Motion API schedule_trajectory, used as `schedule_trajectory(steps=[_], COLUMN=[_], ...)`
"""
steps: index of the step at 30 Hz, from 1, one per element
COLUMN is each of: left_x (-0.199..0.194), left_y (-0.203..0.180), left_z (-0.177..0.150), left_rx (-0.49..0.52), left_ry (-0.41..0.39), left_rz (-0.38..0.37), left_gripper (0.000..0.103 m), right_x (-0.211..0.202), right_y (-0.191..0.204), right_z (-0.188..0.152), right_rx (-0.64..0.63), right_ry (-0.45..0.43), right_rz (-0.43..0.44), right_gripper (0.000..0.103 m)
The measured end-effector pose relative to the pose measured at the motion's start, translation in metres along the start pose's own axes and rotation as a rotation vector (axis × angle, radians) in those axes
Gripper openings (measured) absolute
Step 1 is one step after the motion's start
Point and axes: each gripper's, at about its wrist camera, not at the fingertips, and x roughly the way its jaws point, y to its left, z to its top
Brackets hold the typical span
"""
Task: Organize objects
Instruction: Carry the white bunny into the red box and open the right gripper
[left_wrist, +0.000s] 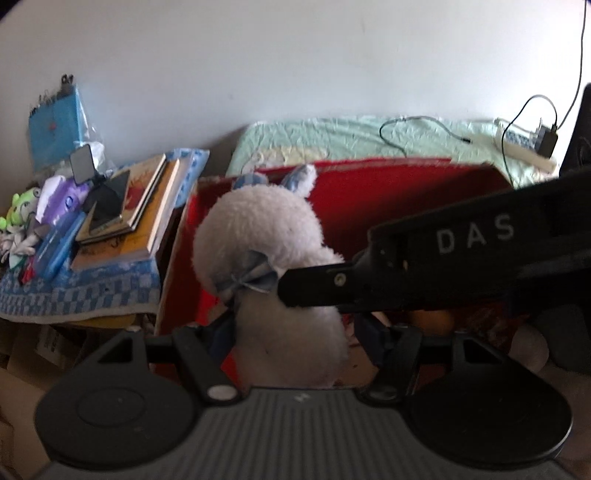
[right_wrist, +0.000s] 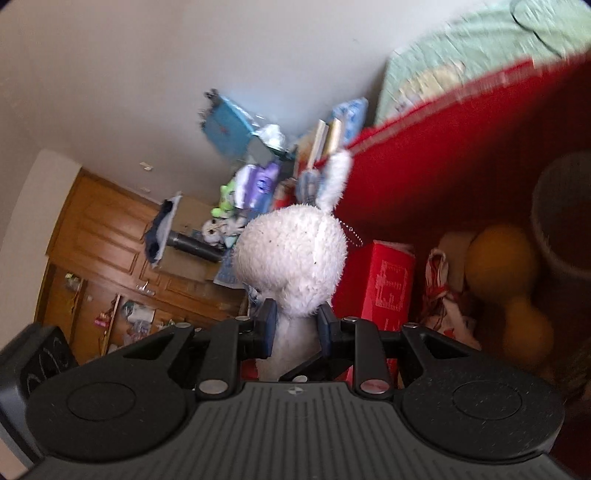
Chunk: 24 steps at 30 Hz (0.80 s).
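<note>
Far left, left wrist view: stack of books (left_wrist: 140, 206) on a blue checked cloth (left_wrist: 74, 291), a phone (left_wrist: 110, 199) lying on top, small toys and pens beside it.
Centre, both views: white plush rabbit (left_wrist: 266, 236) with a blue bow (left_wrist: 247, 275), held upright above the red box (left_wrist: 388, 192).
Left tool (left_wrist: 291, 347): fingers spread either side of the rabbit's lower body — contact with the plush too hidden to tell, so grip cannot be judged.
Right tool (right_wrist: 295, 326): pressed in on the rabbit's neck just under the head, blue pads (right_wrist: 267, 325) denting the plush; also seen crossing from the right edge of the left wrist view.
Right of frame, right wrist view: inside the box a red carton (right_wrist: 384, 280), a patterned bag (right_wrist: 443, 295), two orange balls (right_wrist: 502, 266) and a dark cup (right_wrist: 565, 221).
Upper right, left wrist view: green bed cover (left_wrist: 332, 136) with a charger cable (left_wrist: 417, 129).
Step in hand: likely carrying the rabbit for placing — probably into the box.
Next move: lower into a free gap left of the carton, then part the right tool.
</note>
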Motion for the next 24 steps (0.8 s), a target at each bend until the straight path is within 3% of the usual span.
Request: schedule_trajectory(steps=[9, 14, 19, 24], left_x=[0.013, 0.011, -0.009, -0.030], left_y=[0.009, 0.014, 0.018, 0.011], left_z=[-0.011, -0.011, -0.008, 0.003], left_rx=[0.044, 0.043, 0.044, 0.039], left_ry=[0.036, 0.021, -0.019, -0.060], left_rz=[0.003, 0.009, 0.042, 0.050], left_gripper=[0.067, 0.078, 0.090, 0.090], right_x=[0.009, -0.001, -0.023, -0.061], right_y=[-0.004, -0.004, 0.008, 0.009], right_z=[-0.006, -0.011, -0.015, -0.018], right_rx=[0.047, 0.018, -0.062, -0.126], right_ry=[0.005, -0.021, -0.095, -0.185], right_rz=[-0.090, -0.109, -0.132, -0.148], right_gripper=[0.028, 0.034, 0.035, 0.038])
